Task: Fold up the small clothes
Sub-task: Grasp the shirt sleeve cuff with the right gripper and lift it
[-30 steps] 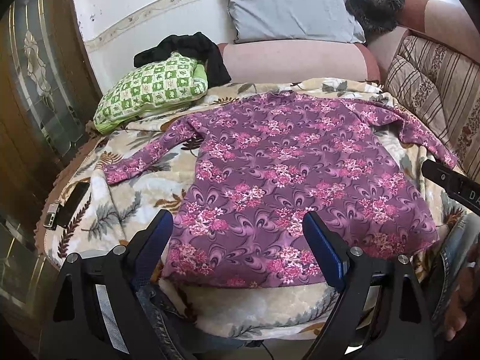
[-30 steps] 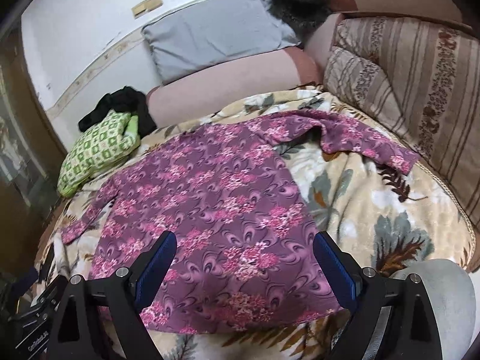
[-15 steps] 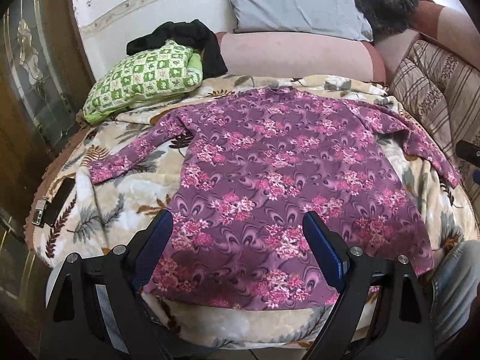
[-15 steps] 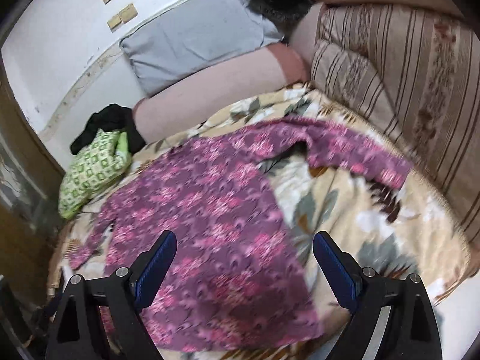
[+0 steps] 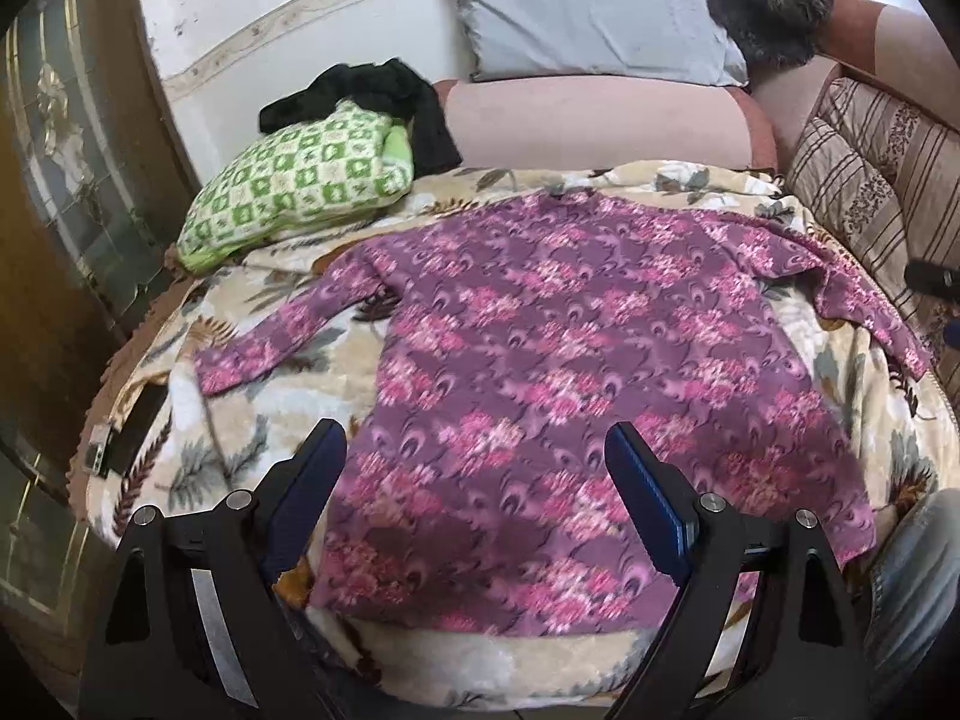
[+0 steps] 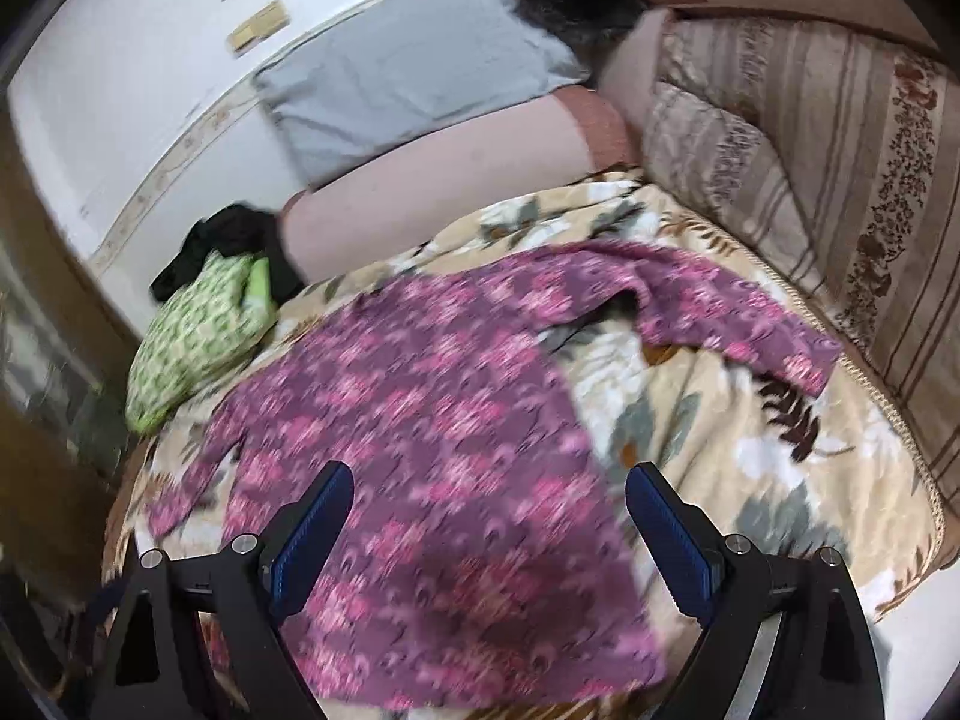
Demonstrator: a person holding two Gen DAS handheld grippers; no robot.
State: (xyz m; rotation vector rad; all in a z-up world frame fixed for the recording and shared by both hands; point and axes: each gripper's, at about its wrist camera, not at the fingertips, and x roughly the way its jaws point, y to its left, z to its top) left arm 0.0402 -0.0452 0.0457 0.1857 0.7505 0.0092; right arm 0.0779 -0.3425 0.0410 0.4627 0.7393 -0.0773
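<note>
A purple long-sleeved top with pink flowers (image 5: pixel 570 360) lies spread flat on a floral blanket (image 5: pixel 240 450), hem toward me, both sleeves stretched out. It also shows in the right wrist view (image 6: pixel 432 450). My left gripper (image 5: pixel 474 468) is open and empty, hovering above the hem's left half. My right gripper (image 6: pixel 489 516) is open and empty, above the hem's right half. The top's right sleeve (image 6: pixel 750 324) lies bent on the blanket (image 6: pixel 750 450).
A green checked pillow (image 5: pixel 300 180) with black clothing (image 5: pixel 372 90) lies at the back left. A grey pillow (image 5: pixel 588 12) and striped cushions (image 5: pixel 870 180) line the back and right. A dark device (image 5: pixel 120 438) lies on the blanket's left edge.
Both grippers have moved forward and a little over the top, so the hem sits lower in both views. The right view has swung left. Both stay open.
</note>
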